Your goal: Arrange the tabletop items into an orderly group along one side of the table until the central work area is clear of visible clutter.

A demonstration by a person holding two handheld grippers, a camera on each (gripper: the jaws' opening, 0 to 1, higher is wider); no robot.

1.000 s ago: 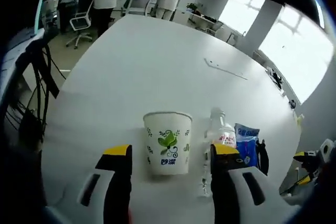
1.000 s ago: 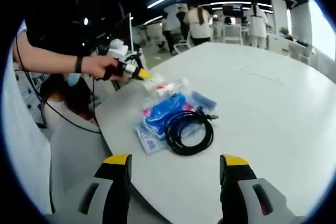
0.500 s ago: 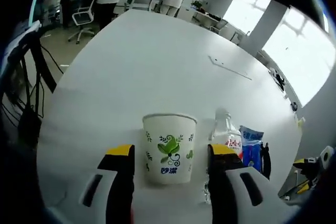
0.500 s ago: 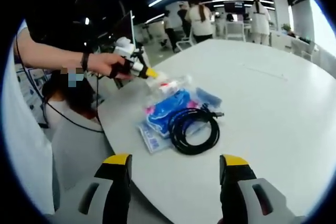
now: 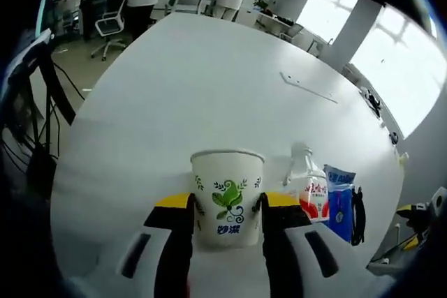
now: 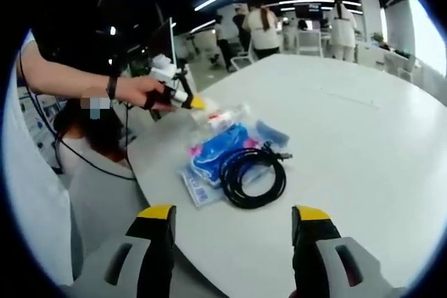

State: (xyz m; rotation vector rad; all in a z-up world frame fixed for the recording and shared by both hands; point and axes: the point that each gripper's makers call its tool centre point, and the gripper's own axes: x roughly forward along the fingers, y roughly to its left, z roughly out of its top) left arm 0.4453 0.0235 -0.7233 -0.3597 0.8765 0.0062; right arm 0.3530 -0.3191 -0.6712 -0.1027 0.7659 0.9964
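A white paper cup (image 5: 228, 197) with a green leaf print stands upright near the table's (image 5: 209, 82) near edge. My left gripper (image 5: 227, 206) is shut on the cup, its yellow-tipped jaws pressing both sides. Right of the cup lie a clear plastic bottle (image 5: 311, 186), a blue packet (image 5: 340, 199) and a black cable (image 5: 360, 207). In the right gripper view, my right gripper (image 6: 234, 220) stands open above the table edge, short of the coiled black cable (image 6: 253, 172), the blue packets (image 6: 216, 155) and the bottle (image 6: 225, 116). A hand holds the left gripper (image 6: 187, 100) just beyond them.
A thin pale strip (image 5: 307, 87) lies far out on the wide white table (image 6: 363, 144). People and office chairs (image 5: 108, 29) stand past the far end. Black cables (image 5: 42, 123) hang off the left side. Bright windows line the right wall.
My left gripper's jaws have come together from wide apart to grip the cup's sides. The right gripper stays open and nearly still.
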